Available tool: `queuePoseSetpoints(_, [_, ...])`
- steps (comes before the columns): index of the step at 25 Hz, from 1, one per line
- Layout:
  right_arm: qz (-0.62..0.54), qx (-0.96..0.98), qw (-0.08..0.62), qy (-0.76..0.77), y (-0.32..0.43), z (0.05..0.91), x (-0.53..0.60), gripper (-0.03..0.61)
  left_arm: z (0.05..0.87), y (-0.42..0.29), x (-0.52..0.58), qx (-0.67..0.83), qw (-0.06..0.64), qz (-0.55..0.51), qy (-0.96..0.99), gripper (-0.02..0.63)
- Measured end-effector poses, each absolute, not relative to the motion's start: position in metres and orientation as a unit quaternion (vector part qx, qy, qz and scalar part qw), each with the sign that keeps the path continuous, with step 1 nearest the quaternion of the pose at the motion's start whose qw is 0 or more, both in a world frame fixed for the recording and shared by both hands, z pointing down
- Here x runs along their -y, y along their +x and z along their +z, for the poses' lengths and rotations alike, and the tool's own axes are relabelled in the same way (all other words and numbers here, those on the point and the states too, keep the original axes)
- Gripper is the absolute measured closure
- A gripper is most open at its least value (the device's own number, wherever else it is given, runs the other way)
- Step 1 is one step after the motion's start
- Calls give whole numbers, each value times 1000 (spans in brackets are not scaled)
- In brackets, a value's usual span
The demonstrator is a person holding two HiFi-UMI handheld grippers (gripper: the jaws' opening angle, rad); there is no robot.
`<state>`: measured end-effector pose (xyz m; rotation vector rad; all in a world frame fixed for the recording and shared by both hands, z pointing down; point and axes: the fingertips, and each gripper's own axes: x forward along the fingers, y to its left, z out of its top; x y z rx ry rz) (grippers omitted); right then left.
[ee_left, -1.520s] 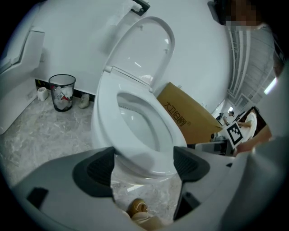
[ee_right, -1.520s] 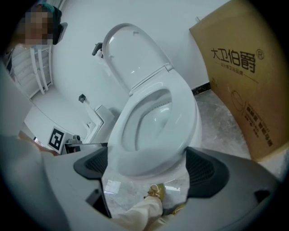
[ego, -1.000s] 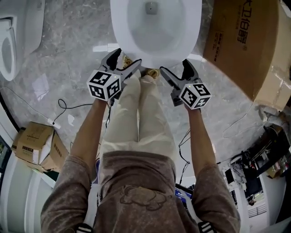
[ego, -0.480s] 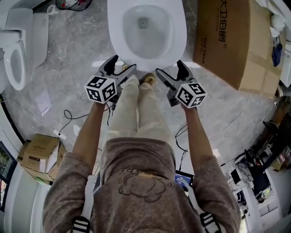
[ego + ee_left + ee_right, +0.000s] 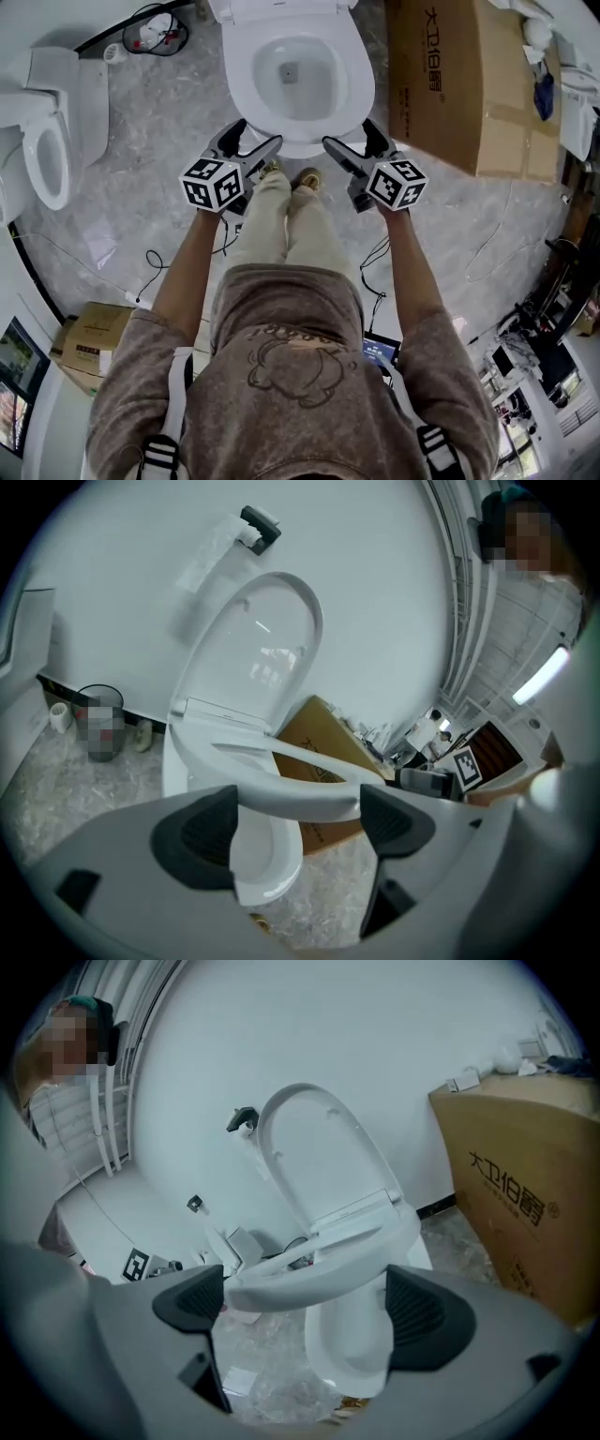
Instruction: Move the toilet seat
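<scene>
A person faces a white ceramic toilet bowl (image 5: 261, 860) at 12 o'clock, with the left gripper (image 5: 258, 134) and right gripper (image 5: 348, 136) flanking its front and both sets of fingers released, spread wide and grasping nothing. The white oval plastic toilet seat (image 5: 291, 794) sits part-raised above the bowl, its front edge crossing each gripper's gap, below the upright white lid (image 5: 262, 658). The move likely goes best with both grippers bearing evenly on the ring and swinging together about the rear hinge, slowly, so it neither twists nor drops.

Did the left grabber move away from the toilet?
No. The left gripper sits by the toilet's front rim as before; only the camera backed off.
</scene>
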<state>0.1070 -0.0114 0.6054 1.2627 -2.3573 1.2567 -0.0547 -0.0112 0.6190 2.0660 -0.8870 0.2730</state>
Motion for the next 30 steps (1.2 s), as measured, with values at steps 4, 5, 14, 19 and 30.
queuePoseSetpoints(4, [414, 796, 92, 431, 106, 590, 21, 44, 604, -56, 20, 354, 425, 97, 827, 209])
queuePoseSetpoints(5, [410, 798, 91, 433, 106, 586, 24, 46, 600, -55, 23, 354, 424, 94, 828, 207])
queuePoseSetpoints(14, [389, 805, 87, 440, 105, 555, 56, 46, 569, -58, 53, 357, 410, 78, 836, 207])
queuePoseSetpoints(19, [383, 809, 87, 439, 106, 541, 72, 48, 555, -57, 70, 367, 412, 68, 831, 208])
queuePoseSetpoints(30, [378, 817, 89, 427, 105, 512, 111, 60, 526, -59, 108, 393, 413, 52, 820, 207])
